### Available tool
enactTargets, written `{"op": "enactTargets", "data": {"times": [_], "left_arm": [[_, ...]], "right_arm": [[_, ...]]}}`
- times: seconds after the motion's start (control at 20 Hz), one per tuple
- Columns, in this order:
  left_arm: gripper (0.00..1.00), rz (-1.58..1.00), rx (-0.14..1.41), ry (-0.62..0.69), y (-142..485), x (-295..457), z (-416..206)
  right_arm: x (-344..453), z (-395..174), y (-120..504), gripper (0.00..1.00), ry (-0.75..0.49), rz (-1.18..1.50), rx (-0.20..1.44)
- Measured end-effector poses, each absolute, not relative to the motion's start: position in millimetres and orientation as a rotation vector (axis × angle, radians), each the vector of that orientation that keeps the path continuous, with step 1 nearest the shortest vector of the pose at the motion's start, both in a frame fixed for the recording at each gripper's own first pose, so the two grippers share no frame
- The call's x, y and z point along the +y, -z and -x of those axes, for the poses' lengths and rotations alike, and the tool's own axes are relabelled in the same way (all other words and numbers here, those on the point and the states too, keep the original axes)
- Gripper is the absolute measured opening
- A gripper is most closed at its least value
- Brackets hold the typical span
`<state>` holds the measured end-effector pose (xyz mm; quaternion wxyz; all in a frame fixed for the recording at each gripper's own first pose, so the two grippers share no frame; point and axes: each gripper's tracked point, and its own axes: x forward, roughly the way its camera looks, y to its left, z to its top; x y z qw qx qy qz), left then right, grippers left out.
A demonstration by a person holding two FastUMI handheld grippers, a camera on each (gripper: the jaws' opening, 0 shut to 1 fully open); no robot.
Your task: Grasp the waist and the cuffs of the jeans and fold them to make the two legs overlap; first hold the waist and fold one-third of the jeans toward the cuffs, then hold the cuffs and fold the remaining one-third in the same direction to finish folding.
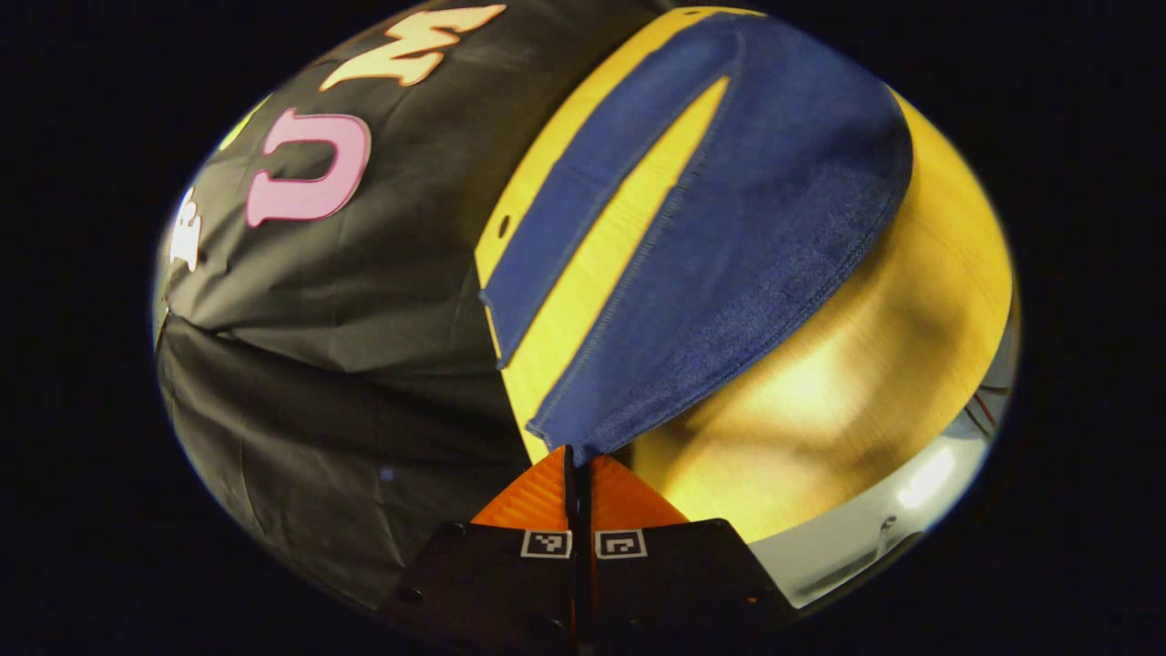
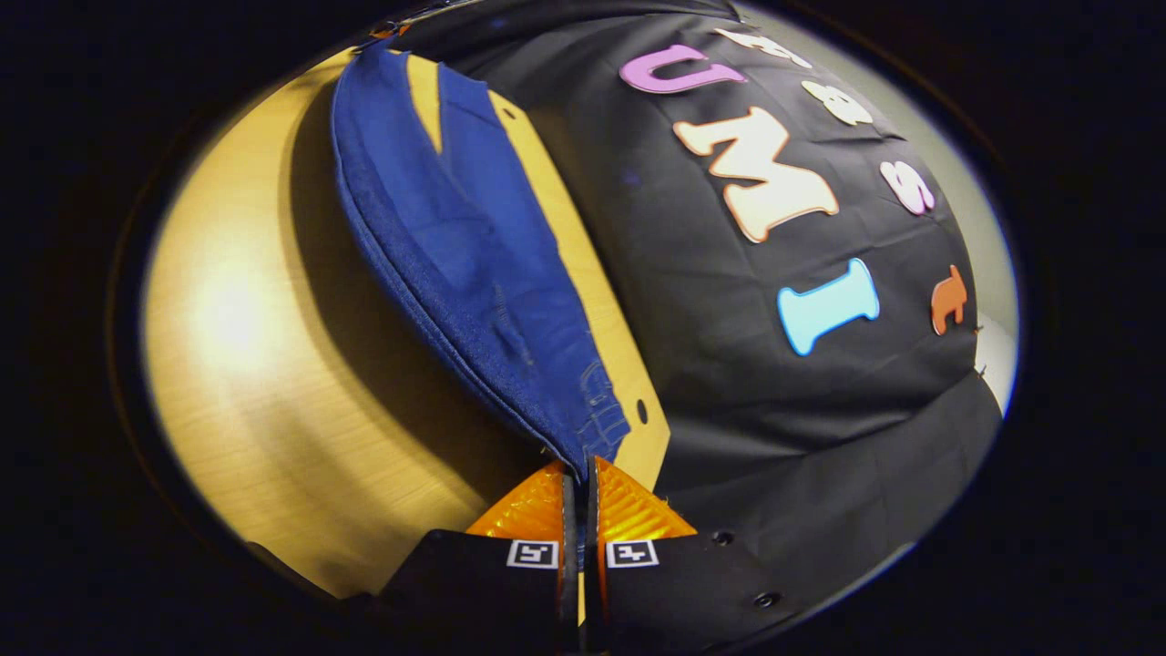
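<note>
holding the jeans (image 1: 729, 255) lifted over the wooden table (image 1: 874, 392), we keep the left gripper (image 1: 577, 474) clamped on a cuff and the right gripper (image 2: 577, 478) clamped on the waist, both edges taut and level. the denim is coarse, with stitched seams; one leg lies flat.

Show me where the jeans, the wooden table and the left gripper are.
jeans (image 1: 774, 237): left gripper view, on the wide lifted leg.
wooden table (image 2: 237, 364): right gripper view, on its bare top.
left gripper (image 1: 577, 469): left gripper view, between its fingertips.
</note>
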<state>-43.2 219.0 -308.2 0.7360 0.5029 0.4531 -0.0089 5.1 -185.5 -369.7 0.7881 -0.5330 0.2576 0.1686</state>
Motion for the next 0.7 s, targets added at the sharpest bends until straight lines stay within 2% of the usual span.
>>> {"op": "enactTargets", "data": {"times": [0.35,0.7], "left_arm": [[0.00,-1.049,0.975,0.031,284,237,-41],[0.00,-0.978,0.955,0.091,294,250,-147]], "right_arm": [[-166,-79,336,0.05,-0.228,1.081,0.568],[-149,-146,350,0.05,-0.168,1.068,0.607]]}}
